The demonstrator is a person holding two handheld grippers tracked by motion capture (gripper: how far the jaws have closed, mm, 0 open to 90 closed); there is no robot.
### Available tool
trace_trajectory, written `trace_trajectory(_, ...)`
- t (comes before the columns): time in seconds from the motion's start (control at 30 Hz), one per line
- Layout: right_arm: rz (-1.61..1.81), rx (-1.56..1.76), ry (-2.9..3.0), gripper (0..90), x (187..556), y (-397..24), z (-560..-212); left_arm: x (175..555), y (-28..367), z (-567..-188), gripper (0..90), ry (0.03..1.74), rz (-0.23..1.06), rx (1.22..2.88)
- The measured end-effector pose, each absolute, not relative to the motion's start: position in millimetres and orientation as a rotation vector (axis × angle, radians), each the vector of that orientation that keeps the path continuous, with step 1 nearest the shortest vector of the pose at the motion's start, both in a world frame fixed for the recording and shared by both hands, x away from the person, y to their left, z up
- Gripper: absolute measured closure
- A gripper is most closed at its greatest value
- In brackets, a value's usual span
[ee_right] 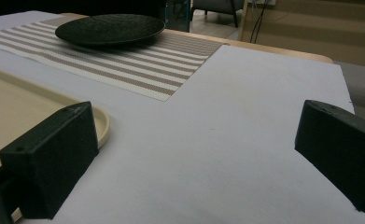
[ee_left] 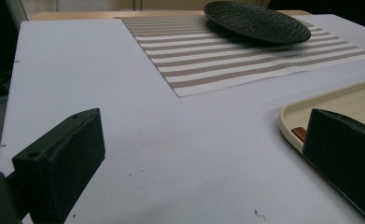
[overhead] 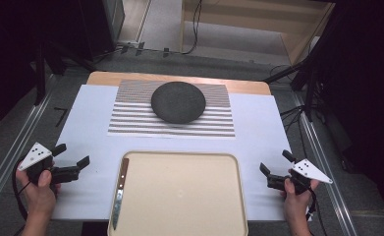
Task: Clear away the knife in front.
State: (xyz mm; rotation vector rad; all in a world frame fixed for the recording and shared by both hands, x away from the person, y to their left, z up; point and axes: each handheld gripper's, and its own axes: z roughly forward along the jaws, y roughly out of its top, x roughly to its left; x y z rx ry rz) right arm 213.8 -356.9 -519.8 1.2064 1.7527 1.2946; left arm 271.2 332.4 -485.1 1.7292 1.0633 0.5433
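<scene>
The left hand-held gripper (overhead: pixel 73 156) hovers just left of the beige tray (overhead: pixel 179 216), jaws spread wide with nothing between them; the right hand-held gripper (overhead: pixel 276 163) hovers just right of the tray, jaws likewise spread and empty; a knife (overhead: pixel 120 191) lies along the tray's left rim, brown handle pointing away from the person; beyond the tray a dark round plate (overhead: pixel 178 102) sits on a striped placemat (overhead: pixel 130 120); all rest on the white-covered bench (overhead: pixel 89 123).

The left tongs (ee_left: pixel 203 158) stand wide apart, holding nothing, over the white bench (ee_left: pixel 101 93). A tray (ee_left: pixel 311 105) is just beside its right jaw; a dark plate (ee_left: pixel 257 21) lies far ahead on a striped mat (ee_left: pixel 227 58).
</scene>
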Motion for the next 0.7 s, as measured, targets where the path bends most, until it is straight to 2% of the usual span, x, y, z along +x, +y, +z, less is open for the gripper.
trace_trajectory(0.7, 1.291, 1.207, 1.753, 0.0, 213.3, -357.5, -520.0, 267.0, 332.8, -491.0, 0.0, 1.054, 0.534, 1.704)
